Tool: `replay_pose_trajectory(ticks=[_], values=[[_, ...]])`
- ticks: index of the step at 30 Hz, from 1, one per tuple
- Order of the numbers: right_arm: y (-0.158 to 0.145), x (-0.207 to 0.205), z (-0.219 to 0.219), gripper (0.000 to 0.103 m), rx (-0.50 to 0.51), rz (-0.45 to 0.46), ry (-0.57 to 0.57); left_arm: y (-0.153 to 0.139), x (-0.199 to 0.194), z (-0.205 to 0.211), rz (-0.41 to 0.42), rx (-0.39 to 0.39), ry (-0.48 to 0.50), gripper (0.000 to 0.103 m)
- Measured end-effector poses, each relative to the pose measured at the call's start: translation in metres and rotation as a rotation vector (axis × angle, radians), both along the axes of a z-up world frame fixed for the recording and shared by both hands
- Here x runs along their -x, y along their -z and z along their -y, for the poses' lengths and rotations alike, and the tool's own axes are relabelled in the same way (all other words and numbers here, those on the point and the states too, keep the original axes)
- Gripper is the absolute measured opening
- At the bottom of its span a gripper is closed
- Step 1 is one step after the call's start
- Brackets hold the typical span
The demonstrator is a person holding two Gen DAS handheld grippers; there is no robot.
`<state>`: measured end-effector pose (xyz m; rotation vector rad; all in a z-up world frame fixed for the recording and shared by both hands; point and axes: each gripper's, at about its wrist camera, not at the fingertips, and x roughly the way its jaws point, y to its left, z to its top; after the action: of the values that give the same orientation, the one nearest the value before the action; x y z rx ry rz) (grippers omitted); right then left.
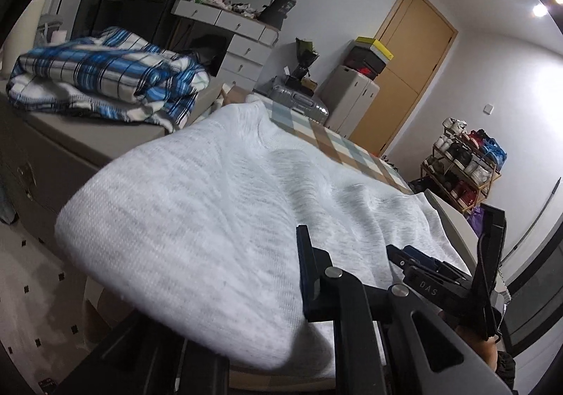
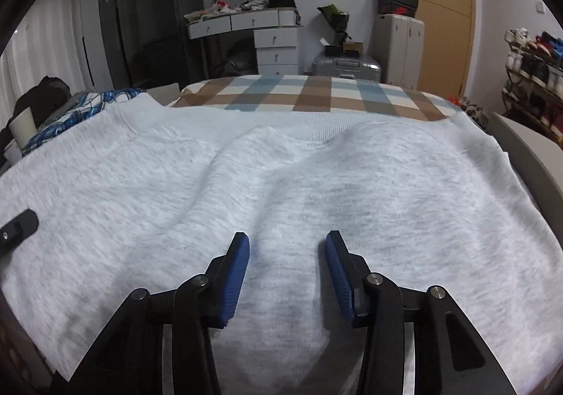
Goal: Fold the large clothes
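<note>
Light grey sweater point(image 2: 281, 177) lying spread over checked bedcover point(image 2: 281, 96), front side draping toward near edge. Right gripper point(image 2: 286, 254) hovering over sweater's lower middle, blue pads point(image 2: 235, 275) standing apart, nothing pinched between them. Left gripper point(image 1: 313, 275) sitting at sweater's hem, jaws pressed together, clamping fold of sweater. Blue plaid cloth point(image 1: 105, 75) lying heaped on grey ledge beside bed.

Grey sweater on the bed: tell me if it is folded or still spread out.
Mostly spread. In the right wrist view the grey sweater lies wide across the bed, collar at the far edge, rumpled. The left wrist view shows one side rounded over.
</note>
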<state>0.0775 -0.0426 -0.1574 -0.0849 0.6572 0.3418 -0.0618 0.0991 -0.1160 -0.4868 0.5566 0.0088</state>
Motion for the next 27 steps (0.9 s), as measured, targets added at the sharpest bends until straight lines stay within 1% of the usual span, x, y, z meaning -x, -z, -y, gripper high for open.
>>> replay_pose_trajectory(ticks=[2,4,5,6,8,10,14,16,17,18,20,21,22,23,25,26,27], values=[[0.001,0.000,0.003,0.045,-0.022,0.002,-0.004,-0.009,-0.001,0.005,0.026,-0.015,0.014,0.010],[0.001,0.002,0.003,0.046,-0.015,0.017,-0.012,-0.018,-0.003,0.013,0.059,-0.041,0.032,0.010],[0.002,0.003,0.004,0.047,-0.022,0.021,-0.018,-0.023,-0.004,0.017,0.077,-0.052,0.042,0.010],[0.001,0.005,0.006,0.051,-0.043,0.018,-0.031,-0.032,-0.007,0.024,0.100,-0.066,0.055,0.010],[0.001,0.002,0.015,0.057,-0.125,-0.002,-0.077,-0.041,-0.011,0.032,0.131,-0.078,0.080,0.010],[0.000,-0.003,0.024,0.057,-0.189,-0.032,-0.107,-0.055,-0.021,0.049,0.160,-0.115,0.122,0.010],[0.001,-0.015,0.039,0.057,-0.309,-0.098,-0.142,-0.073,-0.031,0.078,0.206,-0.191,0.210,0.010],[0.000,-0.020,0.051,0.055,-0.394,-0.138,-0.158,-0.080,-0.037,0.098,0.227,-0.249,0.266,0.010],[-0.001,-0.022,0.057,0.049,-0.423,-0.158,-0.162,-0.082,-0.041,0.108,0.234,-0.275,0.293,0.009],[-0.003,-0.025,0.066,0.045,-0.468,-0.192,-0.173,-0.084,-0.044,0.119,0.238,-0.300,0.325,0.009],[-0.005,-0.025,0.084,0.043,-0.528,-0.236,-0.178,-0.085,-0.050,0.138,0.243,-0.344,0.381,0.009],[-0.007,-0.023,0.094,0.043,-0.541,-0.245,-0.163,-0.085,-0.051,0.146,0.244,-0.365,0.405,0.009],[-0.010,-0.019,0.105,0.044,-0.542,-0.241,-0.144,-0.085,-0.053,0.157,0.244,-0.395,0.434,0.009],[-0.014,-0.011,0.118,0.047,-0.533,-0.225,-0.117,-0.084,-0.055,0.166,0.243,-0.417,0.460,0.009],[-0.022,0.008,0.146,0.047,-0.513,-0.164,-0.077,-0.081,-0.058,0.179,0.236,-0.450,0.511,0.009],[-0.025,0.022,0.169,0.049,-0.510,-0.115,-0.044,-0.078,-0.059,0.185,0.233,-0.464,0.533,0.009],[-0.026,0.032,0.187,0.055,-0.500,-0.092,-0.001,-0.075,-0.060,0.193,0.227,-0.483,0.562,0.009]])
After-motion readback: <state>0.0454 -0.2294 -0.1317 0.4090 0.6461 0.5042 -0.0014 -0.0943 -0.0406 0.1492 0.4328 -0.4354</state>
